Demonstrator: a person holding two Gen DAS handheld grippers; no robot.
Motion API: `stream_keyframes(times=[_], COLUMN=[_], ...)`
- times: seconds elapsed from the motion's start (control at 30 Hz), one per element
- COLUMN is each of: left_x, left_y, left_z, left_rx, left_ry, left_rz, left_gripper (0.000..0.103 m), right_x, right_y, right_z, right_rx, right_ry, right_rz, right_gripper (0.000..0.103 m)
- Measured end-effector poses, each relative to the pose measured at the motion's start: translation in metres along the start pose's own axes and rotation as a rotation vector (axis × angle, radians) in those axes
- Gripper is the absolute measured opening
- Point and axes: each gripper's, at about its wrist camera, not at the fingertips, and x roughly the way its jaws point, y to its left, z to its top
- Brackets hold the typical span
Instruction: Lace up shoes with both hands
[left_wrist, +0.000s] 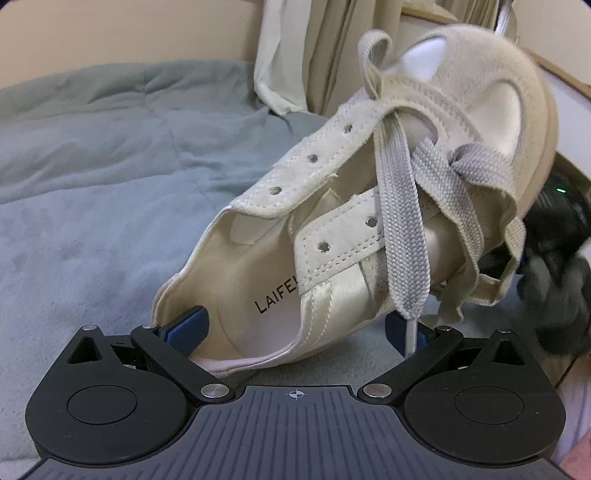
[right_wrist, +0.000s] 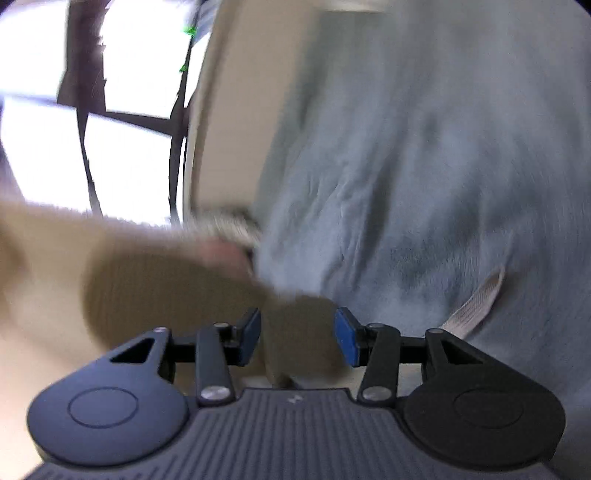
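A cream shoe (left_wrist: 332, 236) is tilted with its toe raised and its heel opening toward me; "LAIFE" is printed on the insole. A grey flat lace (left_wrist: 402, 221) runs through the front eyelets, and its tip hangs by my right pad. Several eyelets (left_wrist: 314, 158) are empty. My left gripper (left_wrist: 291, 330) is open wide, with one blue pad (left_wrist: 188, 328) inside the heel and the other outside the shoe's side. The right gripper's black body (left_wrist: 554, 236) is blurred beside the loose lace loops. In the right wrist view my right gripper (right_wrist: 298, 338) is open, with the shoe's blurred tan sole (right_wrist: 166, 280) beyond it.
A grey-blue blanket (left_wrist: 92, 184) covers the bed under the shoe. Pale curtains (left_wrist: 314, 55) hang behind it. In the right wrist view a lace strip (right_wrist: 476, 306) lies over the blanket (right_wrist: 424, 166), and a bright window (right_wrist: 129, 55) is at the upper left.
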Motion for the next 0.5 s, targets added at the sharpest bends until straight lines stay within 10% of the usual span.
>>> stream_keyframes(times=[0.37, 0.43, 0.5], left_x=[0.001, 0.004, 0.005], left_y=[0.0, 0.002, 0.003], left_z=[0.0, 0.001, 0.001], left_rx=[0.005, -0.012, -0.016], left_ry=[0.0, -0.001, 0.001], left_rz=[0.003, 0.005, 0.006], left_gripper=[0.103, 0.103, 0.103], right_x=[0.045, 0.049, 0.042], right_y=[-0.017, -0.014, -0.004], right_z=[-0.003, -0.004, -0.004], right_rx=[0.174, 0.134, 0.087], right_ry=[0.07, 0.053, 0.04], right_rz=[0.017, 0.037, 0.049], right_gripper=[0.047, 0.009, 0.004])
